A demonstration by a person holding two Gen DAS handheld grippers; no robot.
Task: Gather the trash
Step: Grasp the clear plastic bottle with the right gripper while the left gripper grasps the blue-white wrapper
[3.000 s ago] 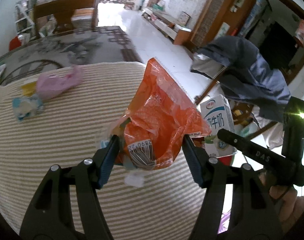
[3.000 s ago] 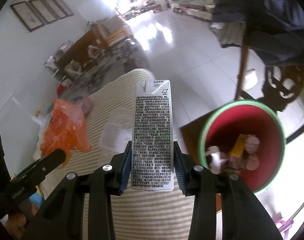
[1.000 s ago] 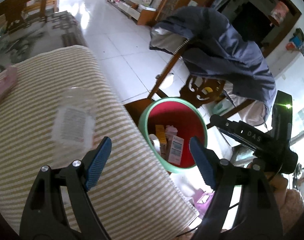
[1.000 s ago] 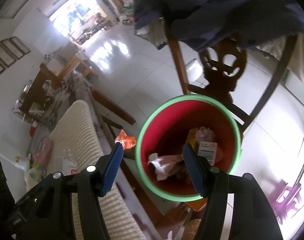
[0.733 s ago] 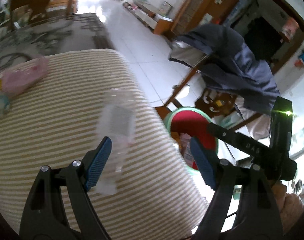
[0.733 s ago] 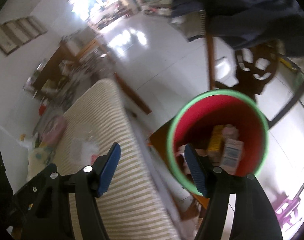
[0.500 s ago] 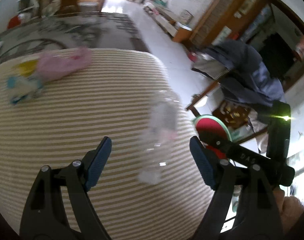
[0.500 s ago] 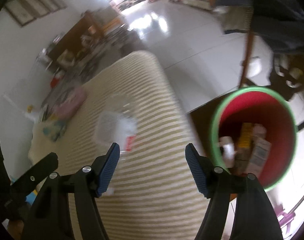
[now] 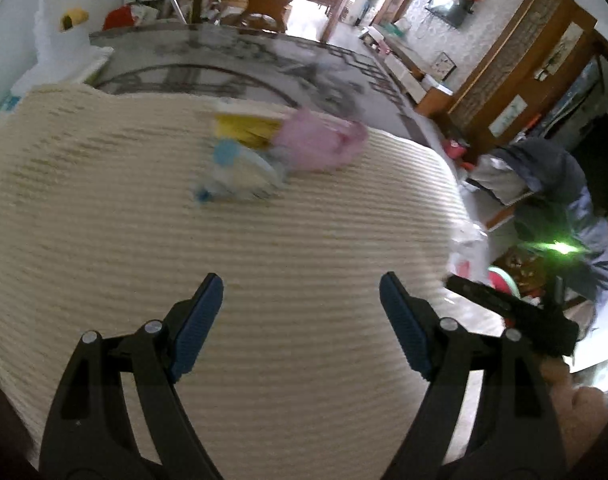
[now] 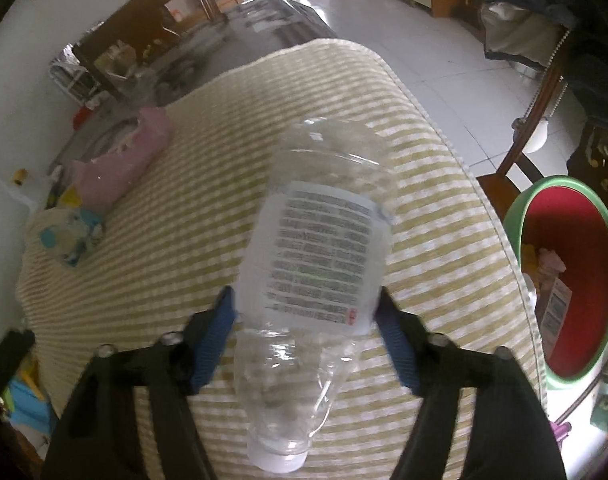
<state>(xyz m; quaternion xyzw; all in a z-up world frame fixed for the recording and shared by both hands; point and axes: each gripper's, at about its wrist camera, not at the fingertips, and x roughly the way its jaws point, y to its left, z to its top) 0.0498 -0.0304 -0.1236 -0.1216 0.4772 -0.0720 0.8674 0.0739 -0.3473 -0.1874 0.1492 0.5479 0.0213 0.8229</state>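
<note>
Clear plastic bottle [image 10: 311, 264] now between closing right tool [image 10: 305, 312] pads.

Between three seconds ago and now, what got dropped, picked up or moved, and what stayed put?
The orange wrapper and milk carton are gone from both grippers; the carton now lies in the red bin. The right gripper swung back over the striped cloth and its jaws have just been closing around the clear bottle. The left gripper is open and empty. The pink wrapper and the blue-and-white wrapper stayed put.
</note>
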